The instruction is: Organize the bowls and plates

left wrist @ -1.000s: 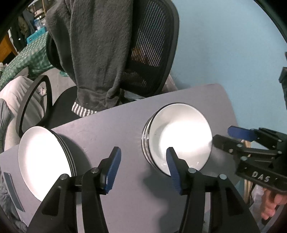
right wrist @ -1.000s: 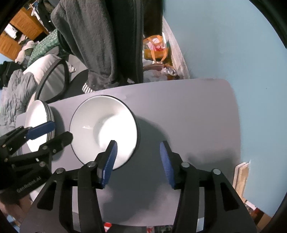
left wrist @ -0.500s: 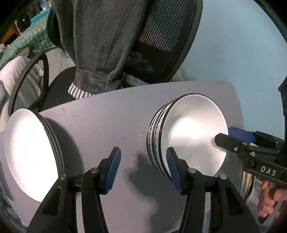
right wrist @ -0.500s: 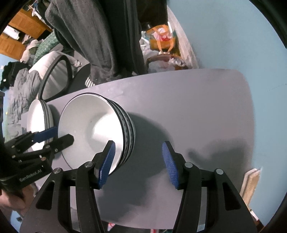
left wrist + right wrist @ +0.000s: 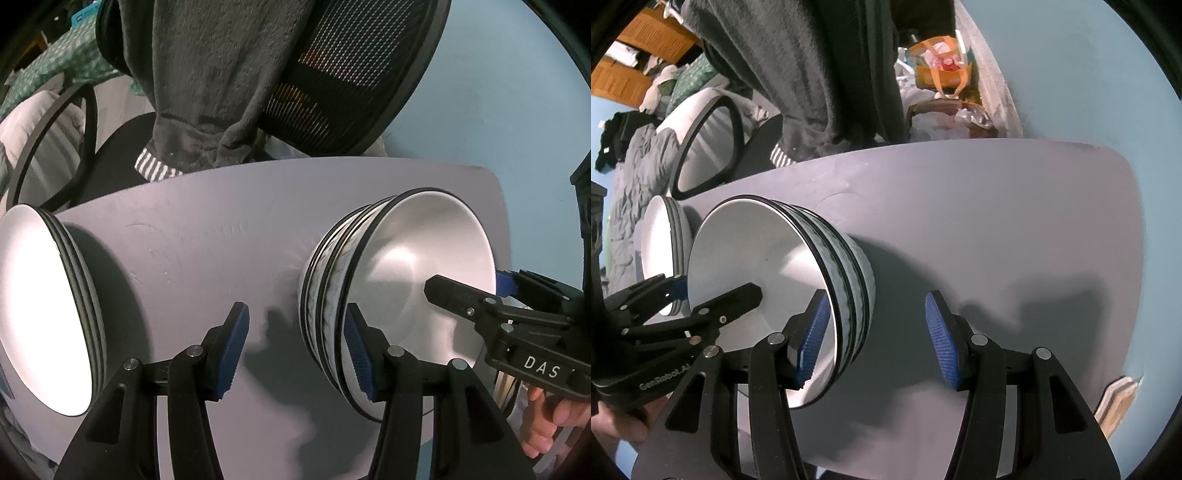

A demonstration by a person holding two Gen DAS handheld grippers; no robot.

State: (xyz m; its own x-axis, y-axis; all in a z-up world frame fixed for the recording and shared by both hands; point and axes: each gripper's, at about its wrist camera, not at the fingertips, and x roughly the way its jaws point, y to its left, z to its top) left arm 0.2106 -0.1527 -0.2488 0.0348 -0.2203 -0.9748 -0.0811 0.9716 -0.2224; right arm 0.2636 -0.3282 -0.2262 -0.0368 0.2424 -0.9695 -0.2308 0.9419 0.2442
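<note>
A stack of white bowls (image 5: 417,295) with black rims and marbled sides stands on the grey table (image 5: 221,229). A stack of white plates (image 5: 40,314) sits further left. My left gripper (image 5: 297,350) is open and straddles the stack's left wall, right finger inside the top bowl, left finger outside and clear of it. My right gripper (image 5: 877,336) is open and straddles the opposite wall of the bowl stack (image 5: 757,266), left finger inside. Each gripper shows in the other's view: the right gripper (image 5: 476,284), the left gripper (image 5: 713,290). The plates (image 5: 661,240) lie beyond it.
An office chair with a dark grey garment (image 5: 221,74) draped over it stands behind the table's far edge. A light blue wall (image 5: 1089,92) runs along the right, with bags (image 5: 942,70) on the floor. A person's hand (image 5: 554,417) holds the right gripper.
Both grippers have come down onto the bowl stack from opposite sides. The bowls and plates look larger and closer, and each gripper's inner finger now reaches inside the top bowl.
</note>
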